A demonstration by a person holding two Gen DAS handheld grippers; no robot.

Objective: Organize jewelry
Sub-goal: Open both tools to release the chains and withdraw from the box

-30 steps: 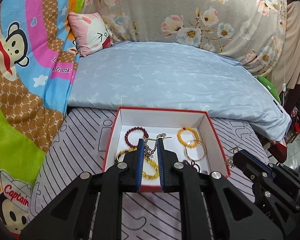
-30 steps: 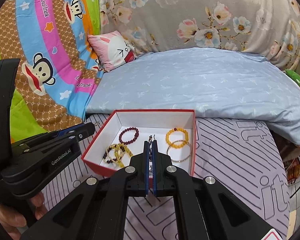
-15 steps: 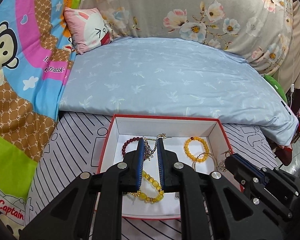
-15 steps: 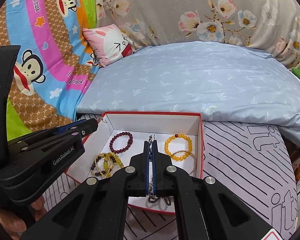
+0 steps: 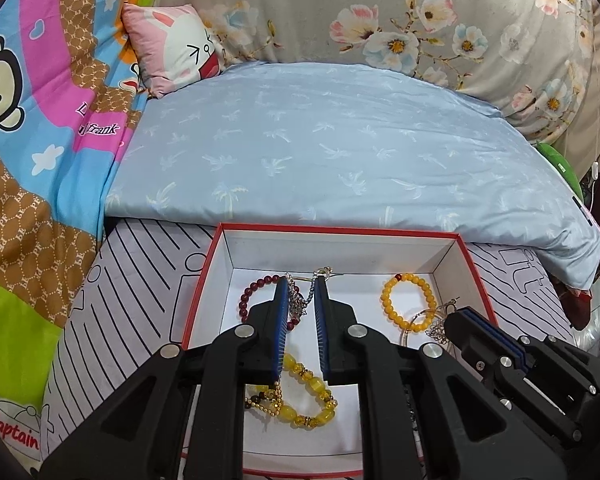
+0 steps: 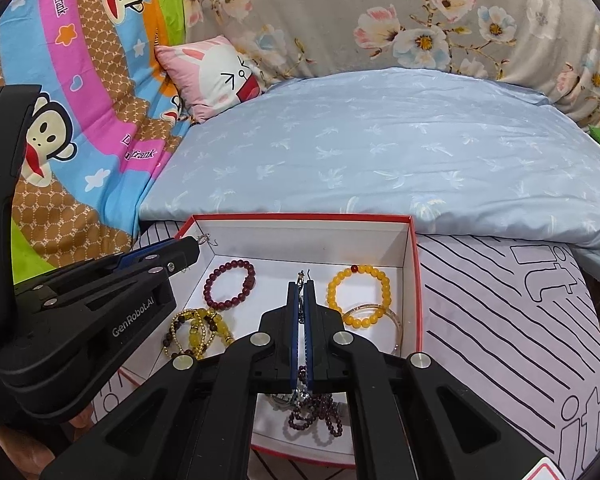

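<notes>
Left wrist view first: my left gripper [image 5: 301,304] is narrowed on a silver dangly earring [image 5: 300,300] — its chain hangs between the blue pads and its hook pokes out past the tips — and it hangs over the left half of the red-rimmed box [image 5: 216,280]. Directly under and just beyond the tips lies the dark red bead bracelet [image 5: 247,298]; nearer me, below the gripper body, sits the yellow and gold bead tangle [image 5: 300,396]. My right gripper [image 6: 301,304] has its pads nearly together on a second earring [image 6: 301,280], whose hook sticks out at the tips while more of it dangles below the fingers. Beyond it to the right are the orange bead bracelet [image 6: 358,294] and a thin clear bangle [image 6: 394,322] touching it; purple beads [image 6: 314,416] lie beneath the gripper, near the front wall. I judge this to be the placing step: both earrings are carried over the box and not yet set down. Next I would lower each onto bare white floor, away from the bracelets, and ease the pads apart — a chain this fine could snag on the ridged pads or catch in the beads.
</notes>
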